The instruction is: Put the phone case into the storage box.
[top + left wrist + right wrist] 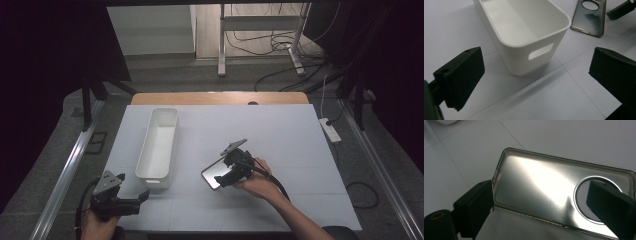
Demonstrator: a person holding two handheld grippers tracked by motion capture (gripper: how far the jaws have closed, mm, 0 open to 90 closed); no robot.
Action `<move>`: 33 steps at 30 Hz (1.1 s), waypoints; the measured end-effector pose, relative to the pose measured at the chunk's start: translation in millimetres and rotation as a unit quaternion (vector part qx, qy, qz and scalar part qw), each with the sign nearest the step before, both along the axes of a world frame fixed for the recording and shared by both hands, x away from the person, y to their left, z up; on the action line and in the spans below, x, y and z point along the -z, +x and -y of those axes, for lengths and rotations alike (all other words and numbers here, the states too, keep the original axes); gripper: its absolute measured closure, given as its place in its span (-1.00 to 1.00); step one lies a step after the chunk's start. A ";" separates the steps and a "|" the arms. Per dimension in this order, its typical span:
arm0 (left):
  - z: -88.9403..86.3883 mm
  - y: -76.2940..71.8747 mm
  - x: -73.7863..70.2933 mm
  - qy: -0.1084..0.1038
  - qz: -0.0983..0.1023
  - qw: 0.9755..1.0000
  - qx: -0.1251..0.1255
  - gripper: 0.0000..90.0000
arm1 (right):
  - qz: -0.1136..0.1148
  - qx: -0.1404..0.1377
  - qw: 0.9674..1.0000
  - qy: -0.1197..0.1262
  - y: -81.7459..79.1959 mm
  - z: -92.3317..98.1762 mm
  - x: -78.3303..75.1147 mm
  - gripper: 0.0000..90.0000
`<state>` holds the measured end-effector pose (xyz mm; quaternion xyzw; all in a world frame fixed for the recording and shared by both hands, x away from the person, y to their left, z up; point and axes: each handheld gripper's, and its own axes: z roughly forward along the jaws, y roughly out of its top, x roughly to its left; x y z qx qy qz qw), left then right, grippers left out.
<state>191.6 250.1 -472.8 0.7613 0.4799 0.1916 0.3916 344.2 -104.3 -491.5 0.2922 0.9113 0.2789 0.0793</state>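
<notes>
Item: phone case [544, 192], being approached for pickup beside a white bin [159, 144].

The case is lying flat, inside face up, on the white bench [280, 135] towards its near edge, just right of the bin's near end. The right tool [226, 179] is straddling the case with jaws apart, one at the long rim, one over the camera cutout, not yet pressing, probably lining up a grip. The left tool [134, 196] is waiting, jaws apart, at the near left corner, facing the bin's handle end.
</notes>
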 end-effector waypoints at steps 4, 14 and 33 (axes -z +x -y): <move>0.2 0.0 0.0 0.001 0.000 1.000 0.000 -0.98 | 0.000 -0.012 1.000 0.007 0.6 -0.5 -0.9 -0.33; 0.4 0.0 -0.1 0.002 0.000 1.000 0.001 -0.98 | -0.020 -0.051 0.998 -0.006 -2.5 -7.5 5.4 0.49; 1.3 0.1 0.0 0.007 0.000 1.000 -0.001 -0.97 | -0.046 -0.084 0.995 -0.013 -11.5 -11.4 17.7 0.99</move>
